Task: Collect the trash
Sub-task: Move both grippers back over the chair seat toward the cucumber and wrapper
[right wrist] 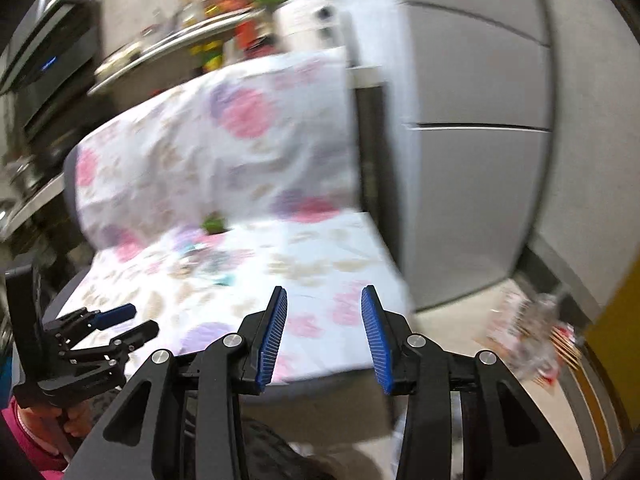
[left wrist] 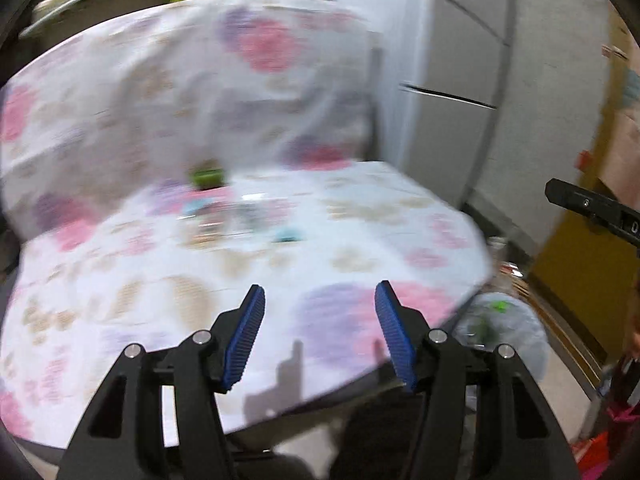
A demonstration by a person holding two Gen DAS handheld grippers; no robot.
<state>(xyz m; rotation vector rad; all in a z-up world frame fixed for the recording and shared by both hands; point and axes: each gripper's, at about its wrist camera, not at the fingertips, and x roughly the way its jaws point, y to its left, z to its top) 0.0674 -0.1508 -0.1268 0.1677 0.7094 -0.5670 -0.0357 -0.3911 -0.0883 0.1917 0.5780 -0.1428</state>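
A chair draped in a white floral sheet (left wrist: 360, 240) fills both views, which are blurred. Small pieces of trash lie on its seat: a green piece (left wrist: 206, 178) at the back, seen also in the right wrist view (right wrist: 214, 224), a blue scrap (left wrist: 288, 235) and a blurred cluster of wrappers (left wrist: 224, 220). My left gripper (left wrist: 320, 296) is open and empty above the seat's front edge. My right gripper (right wrist: 324, 298) is open and empty, over the seat's front right part. The left gripper (right wrist: 132, 322) also shows at the lower left of the right wrist view.
A clear plastic bag with trash (left wrist: 500, 328) sits on the floor right of the chair, seen also in the right wrist view (right wrist: 536, 340). A grey fridge (right wrist: 472, 160) stands behind to the right. A cluttered shelf (right wrist: 180, 40) is at the back left. A yellow panel (left wrist: 584, 240) is at right.
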